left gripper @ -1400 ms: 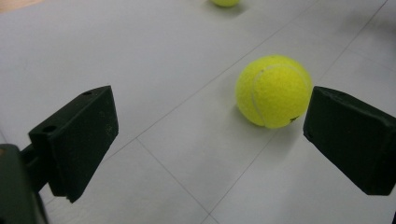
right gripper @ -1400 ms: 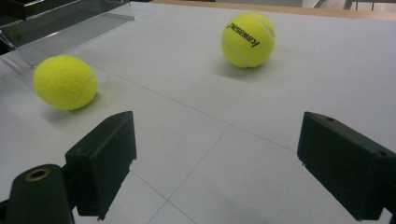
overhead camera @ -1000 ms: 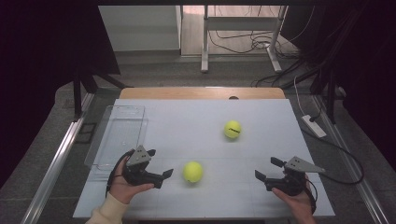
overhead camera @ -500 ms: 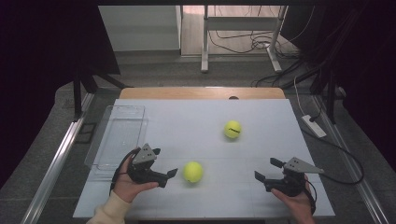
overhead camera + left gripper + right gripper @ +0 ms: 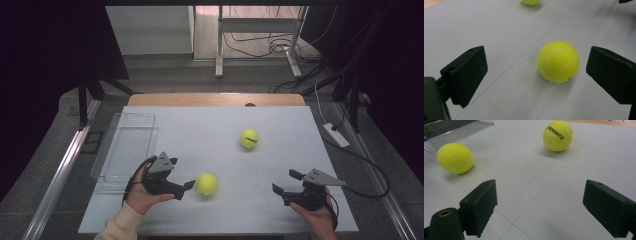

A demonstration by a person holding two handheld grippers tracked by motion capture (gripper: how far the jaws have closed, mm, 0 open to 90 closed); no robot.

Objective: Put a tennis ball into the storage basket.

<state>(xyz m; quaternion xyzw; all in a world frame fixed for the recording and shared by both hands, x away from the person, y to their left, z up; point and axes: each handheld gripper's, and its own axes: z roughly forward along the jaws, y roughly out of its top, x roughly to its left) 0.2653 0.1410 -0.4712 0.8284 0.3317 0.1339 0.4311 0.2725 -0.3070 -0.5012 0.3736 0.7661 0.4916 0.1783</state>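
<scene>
Edging forward over the last second, the left gripper point(image 5: 187, 186) stood wide open with the near tennis ball point(image 5: 558, 61) between its jaws, untouched. Approach looked nearly done; closing came next. Off to the side, the right gripper point(image 5: 281, 186) gaped idle.

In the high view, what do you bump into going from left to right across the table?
Clear tray → left gripper → near ball → far ball → right gripper
</scene>
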